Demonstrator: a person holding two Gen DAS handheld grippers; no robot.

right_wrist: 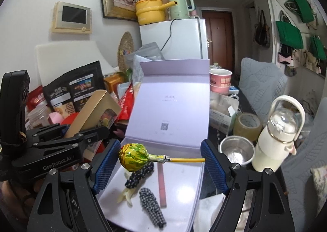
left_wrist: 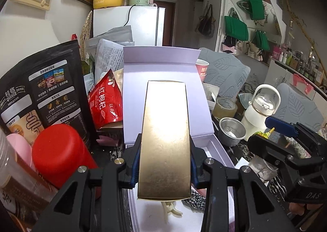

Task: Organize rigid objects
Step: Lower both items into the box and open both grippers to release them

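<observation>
My left gripper point(left_wrist: 165, 167) is shut on a long gold box point(left_wrist: 166, 140) and holds it above the open lilac gift box point(left_wrist: 163, 64). In the right wrist view the gold box point(right_wrist: 92, 111) shows at the left, held tilted by the left gripper point(right_wrist: 81, 129). My right gripper point(right_wrist: 161, 159) is shut on a lollipop point(right_wrist: 133, 156) with a yellow-green wrapper and a yellow stick, pinched lengthways between the blue pads above the lilac box's tray point(right_wrist: 184, 181). The tray holds two black-and-white checked hair clips point(right_wrist: 152, 205) and a thin brown strip point(right_wrist: 162, 187).
Left of the box stand a black food pouch point(left_wrist: 40, 93), a red snack bag point(left_wrist: 105, 101) and a red bottle point(left_wrist: 59, 150). On the right are a metal cup point(right_wrist: 237, 150), a tape roll point(right_wrist: 247, 125), a white bottle point(right_wrist: 276, 136) and pink paper cups point(right_wrist: 220, 80).
</observation>
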